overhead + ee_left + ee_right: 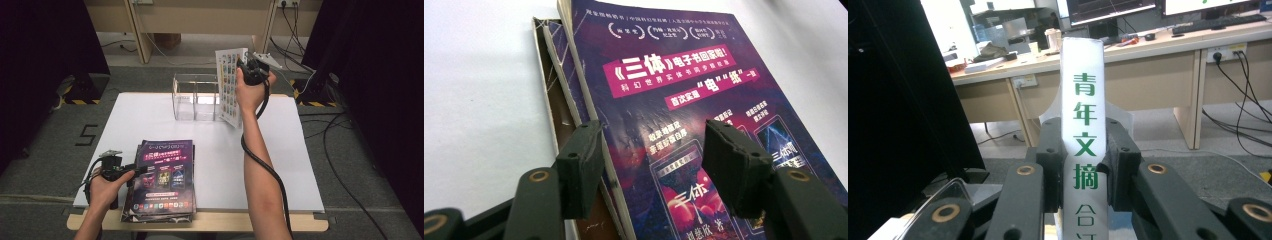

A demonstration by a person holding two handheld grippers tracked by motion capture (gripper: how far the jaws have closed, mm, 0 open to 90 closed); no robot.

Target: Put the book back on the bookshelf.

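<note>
— What sort of room am I working in?
— I'd say an office-lab: desks (1148,60) with monitors (1110,10), wall sockets (1220,52), black curtains (45,65), hazard tape (80,101) on the floor.

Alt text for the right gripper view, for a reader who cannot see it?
The right gripper clamps the white spine of a book printed with green Chinese characters, held upright between its black jaws. Behind it are office desks with monitors, and a clear acrylic holder's edge shows at lower left.

Soft overhead light, pale glare on the white table (210,150), dark side curtains, slightly blurred pictures throughout.
</note>
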